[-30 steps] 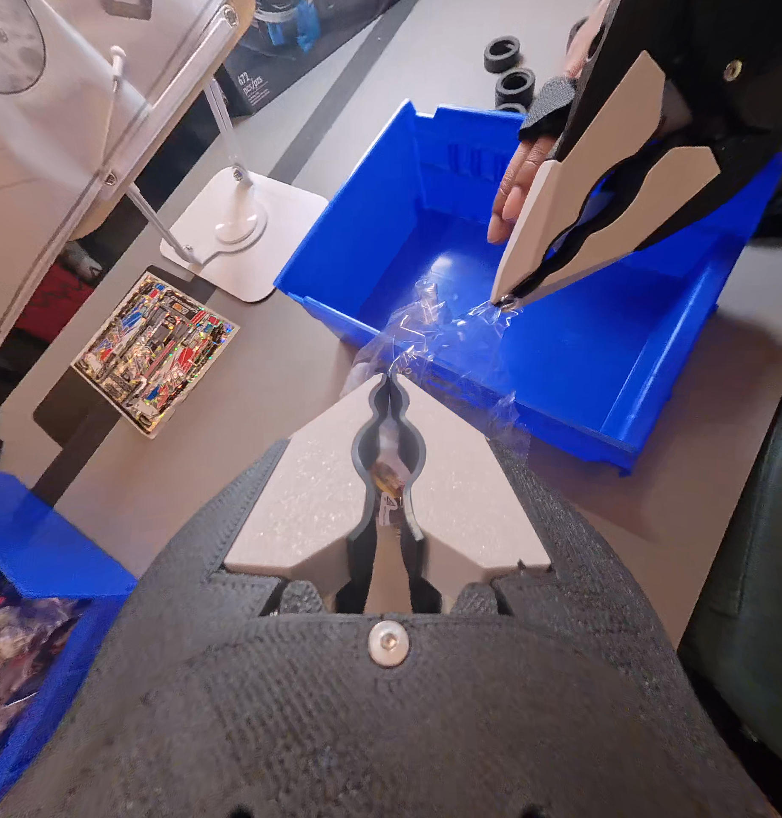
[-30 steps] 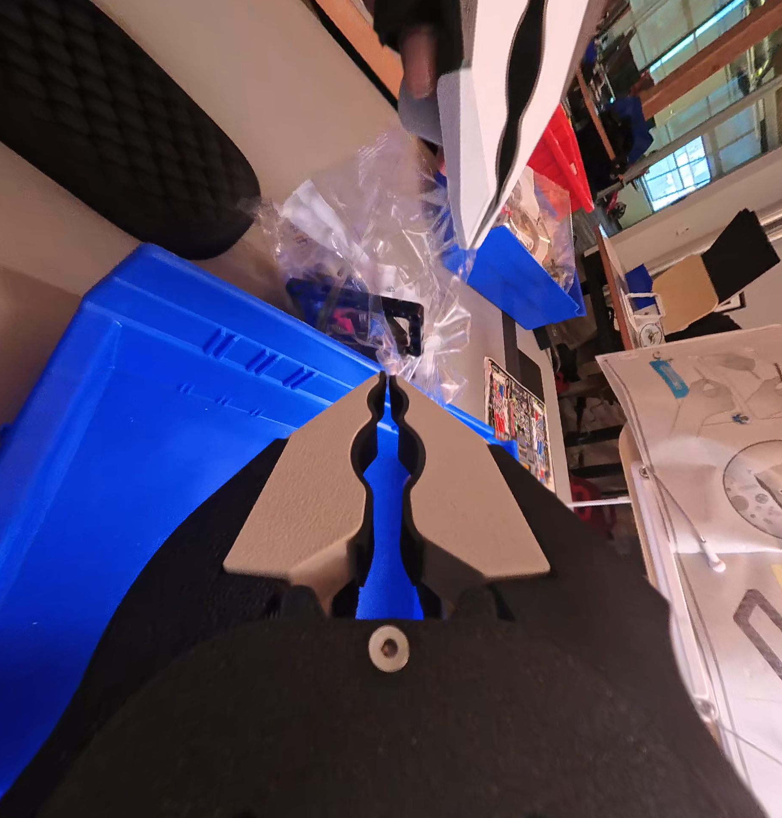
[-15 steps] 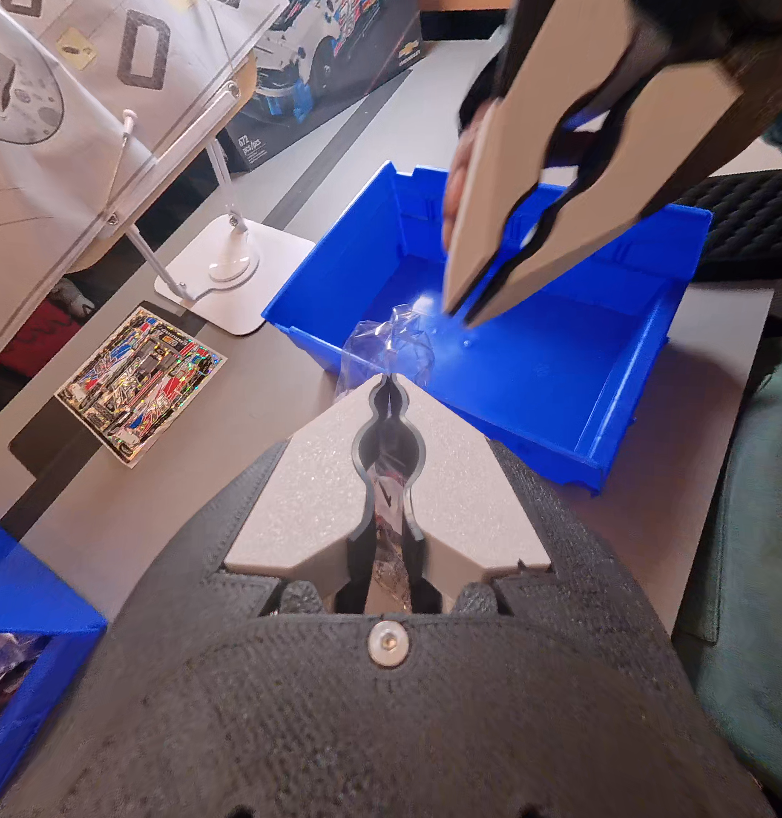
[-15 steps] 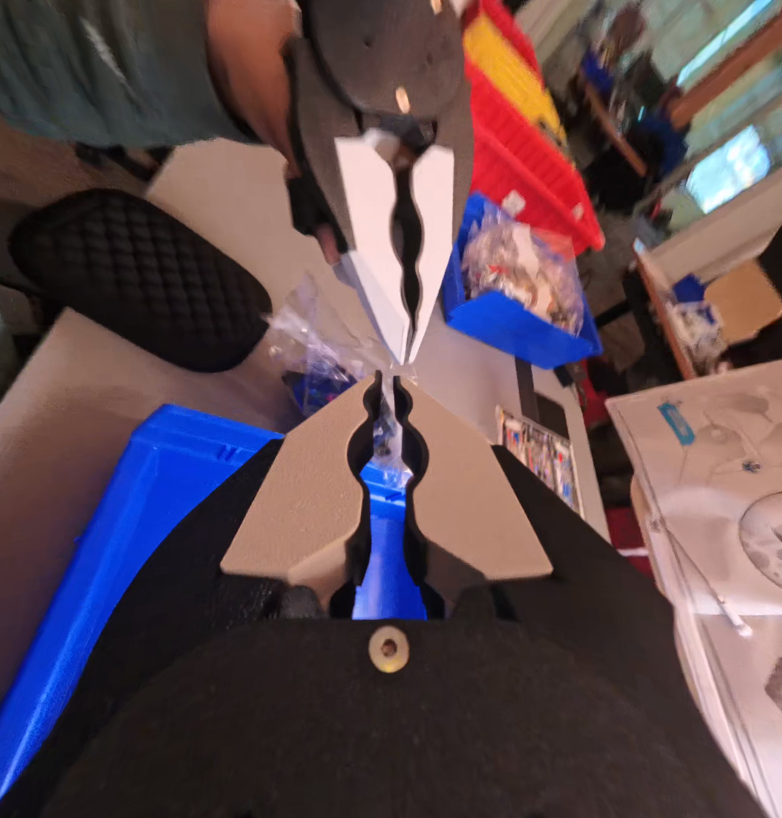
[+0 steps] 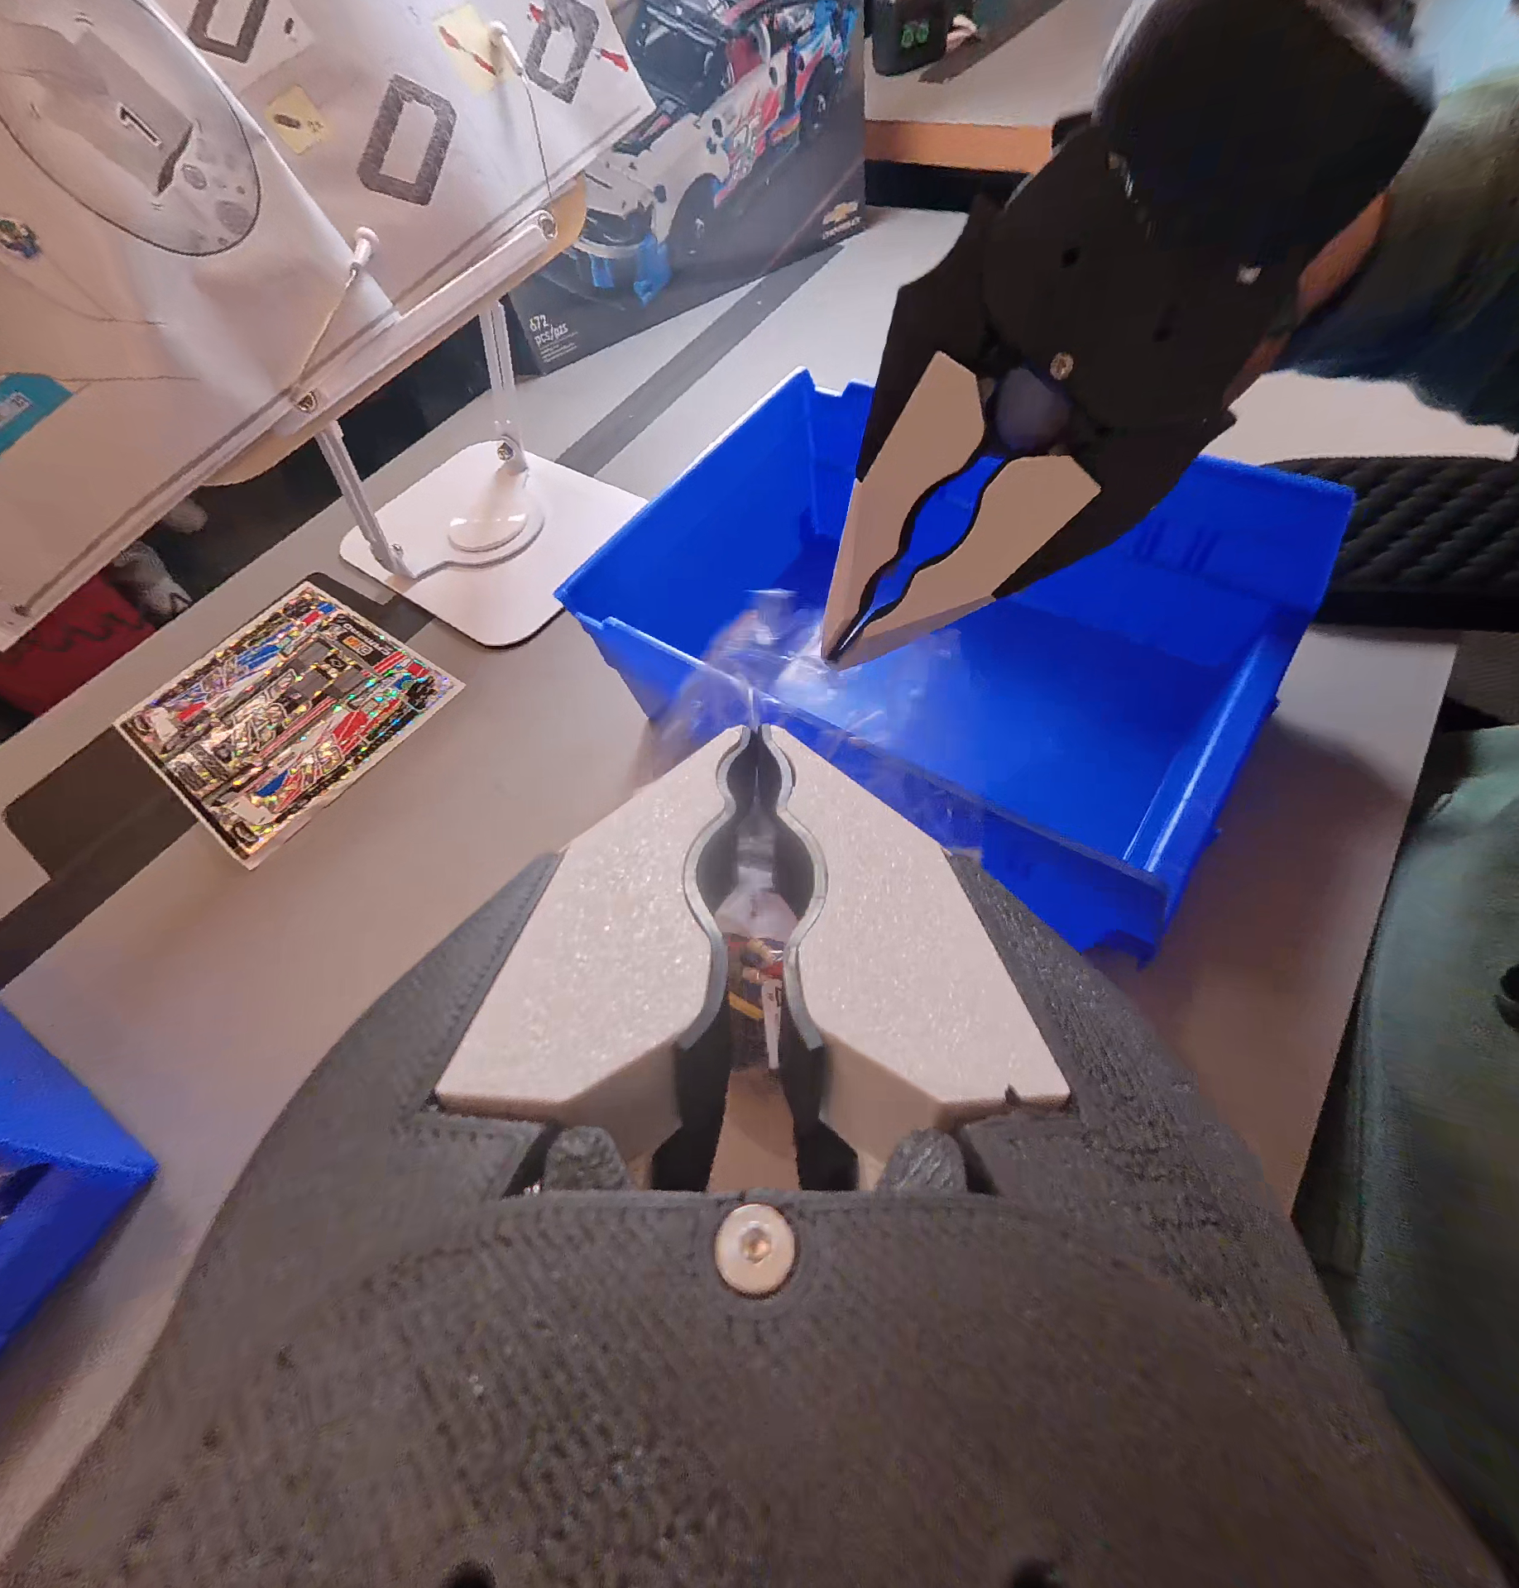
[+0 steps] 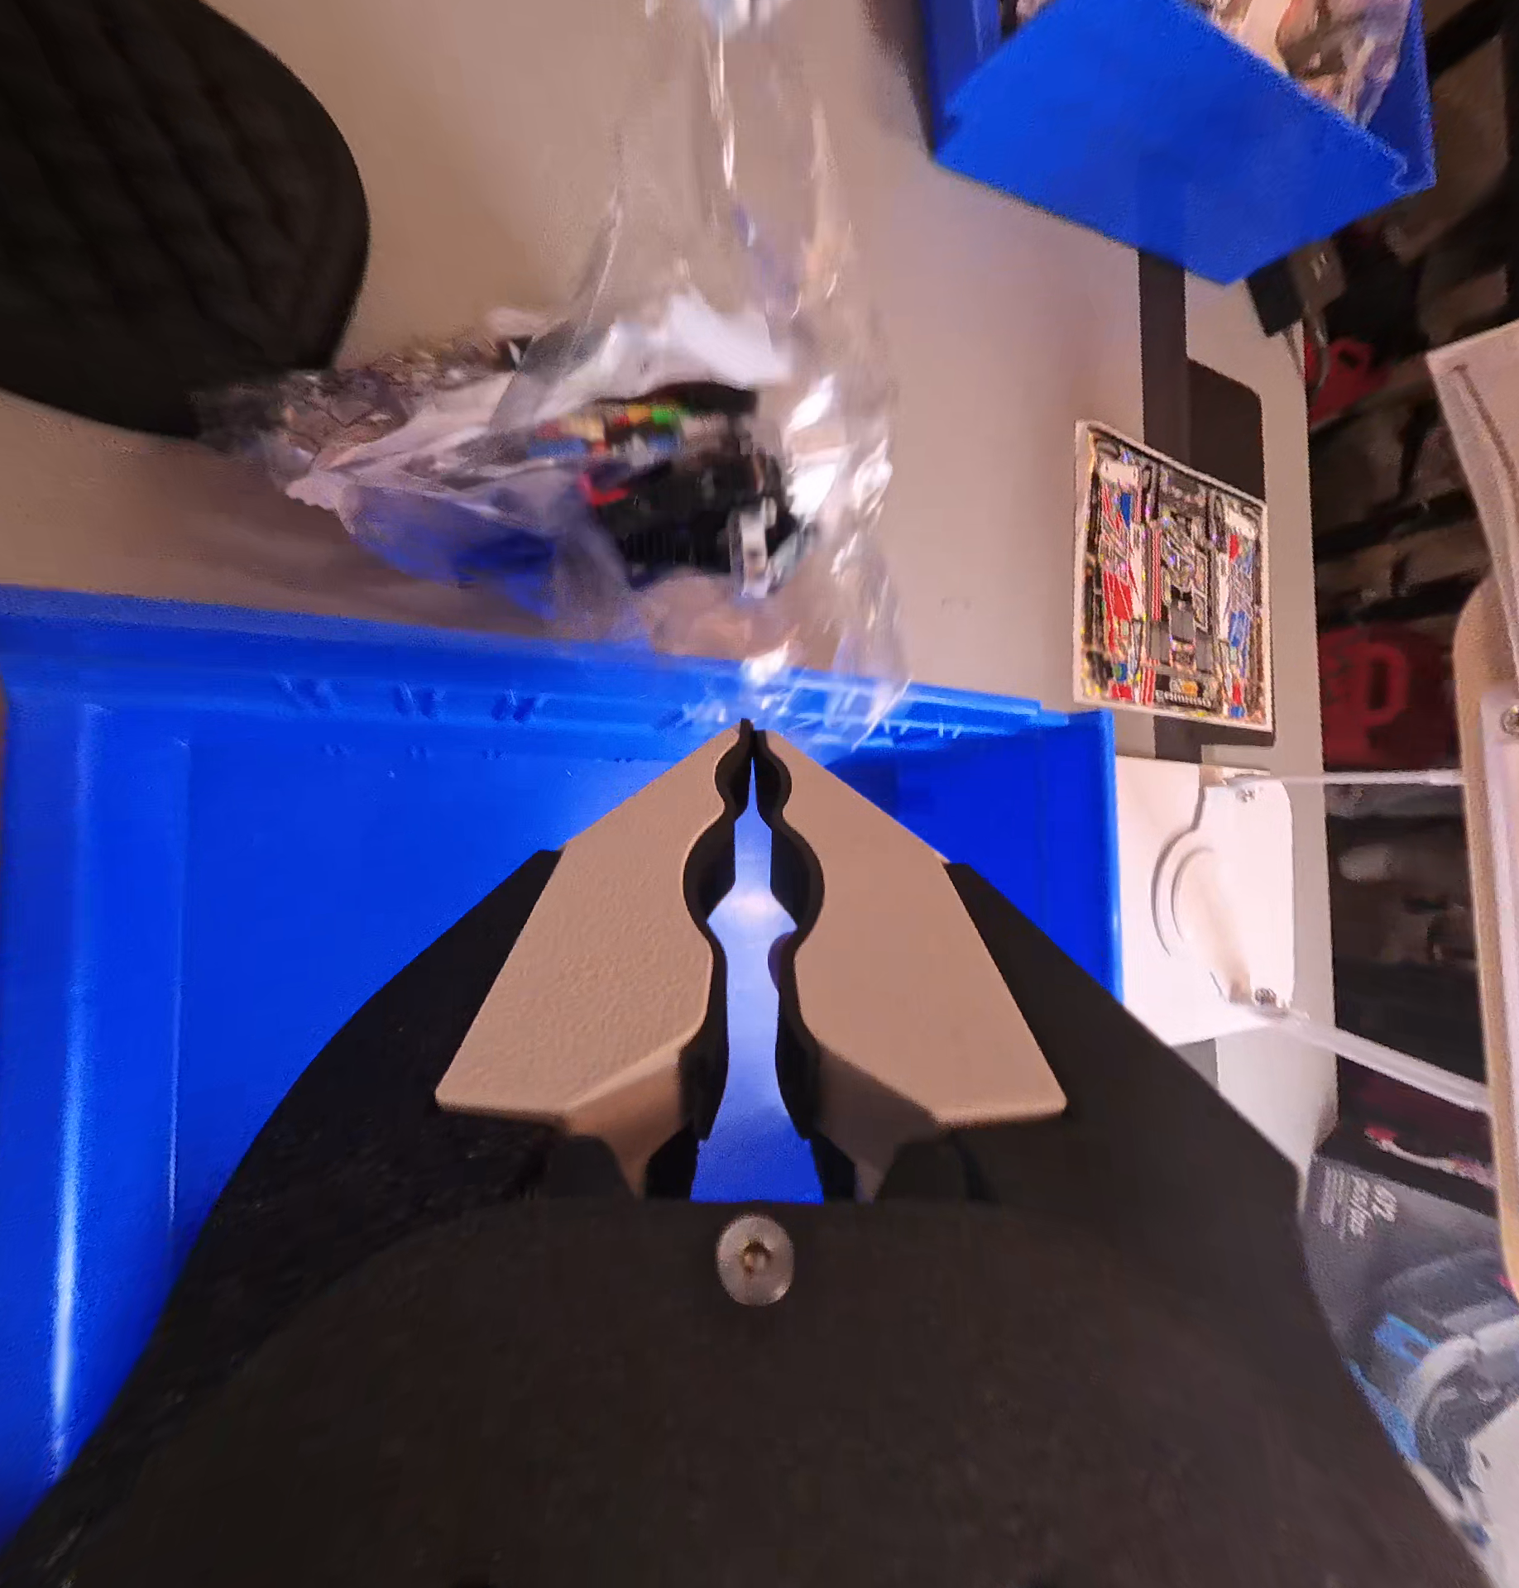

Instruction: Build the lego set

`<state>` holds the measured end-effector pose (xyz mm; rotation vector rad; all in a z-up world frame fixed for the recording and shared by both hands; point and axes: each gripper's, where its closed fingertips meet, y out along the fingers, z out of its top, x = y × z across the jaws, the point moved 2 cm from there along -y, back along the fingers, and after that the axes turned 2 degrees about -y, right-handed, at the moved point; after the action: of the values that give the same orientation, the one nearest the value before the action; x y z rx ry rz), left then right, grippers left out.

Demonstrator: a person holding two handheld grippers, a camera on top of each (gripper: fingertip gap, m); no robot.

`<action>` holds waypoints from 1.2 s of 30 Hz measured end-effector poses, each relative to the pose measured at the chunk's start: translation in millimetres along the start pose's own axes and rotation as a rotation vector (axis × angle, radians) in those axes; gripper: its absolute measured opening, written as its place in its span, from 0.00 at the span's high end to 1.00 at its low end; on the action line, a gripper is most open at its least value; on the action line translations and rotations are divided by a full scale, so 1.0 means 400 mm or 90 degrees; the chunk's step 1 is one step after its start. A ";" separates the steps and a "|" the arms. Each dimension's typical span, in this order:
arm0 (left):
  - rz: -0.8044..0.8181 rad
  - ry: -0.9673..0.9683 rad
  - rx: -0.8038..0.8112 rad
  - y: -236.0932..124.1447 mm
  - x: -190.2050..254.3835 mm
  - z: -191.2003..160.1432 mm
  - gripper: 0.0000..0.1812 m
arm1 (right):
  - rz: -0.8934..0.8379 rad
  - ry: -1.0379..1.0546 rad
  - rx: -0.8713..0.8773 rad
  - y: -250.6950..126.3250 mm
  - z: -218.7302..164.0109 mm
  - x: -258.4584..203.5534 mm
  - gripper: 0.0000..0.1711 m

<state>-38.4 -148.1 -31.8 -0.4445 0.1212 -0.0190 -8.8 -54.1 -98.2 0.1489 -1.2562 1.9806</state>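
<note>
A clear plastic bag (image 6: pixel 653 481) holds small black, blue and coloured lego pieces. It is stretched between both grippers by the near wall of an open blue bin (image 6: pixel 309 859). My left gripper (image 5: pixel 758 730) is shut on one part of the bag (image 5: pixel 739 653), and some pieces show between its fingers. My right gripper (image 6: pixel 747 730) is shut on another edge of the film. In the left wrist view my right gripper (image 5: pixel 833 657) points down over the bin (image 5: pixel 1083 730), with its tips on the plastic.
A shiny sticker sheet (image 5: pixel 288 717) lies on the grey table left of the bin. An instruction booklet on a white stand (image 5: pixel 481 550) and the set's box (image 5: pixel 696 172) are behind it. A second blue bin (image 5: pixel 34 1160) with bags is at the left. A black padded armrest (image 6: pixel 137 215) is nearby. The tips of one gripper are about 11 cm away from the tips of the other.
Half a second ago my right gripper was slightly open above the bin. It has come down and is now shut on the bag's film, which is pulled taut. The left gripper kept its hold.
</note>
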 end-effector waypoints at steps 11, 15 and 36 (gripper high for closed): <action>-0.014 -0.036 0.038 0.012 -0.003 0.009 1.00 | 0.066 0.009 0.230 -0.131 0.132 -0.032 0.78; -0.021 -0.031 0.039 0.039 0.008 0.019 1.00 | 0.130 0.038 0.226 -0.099 0.186 -0.081 0.67; -0.237 -0.125 -0.132 0.139 0.020 -0.397 0.46 | 0.196 0.163 0.282 -0.057 0.083 -0.016 1.00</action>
<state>-50.0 -166.2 -198.8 -0.6684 -0.1551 -0.3308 1.1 -79.6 -67.8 -0.0878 -0.6948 2.4328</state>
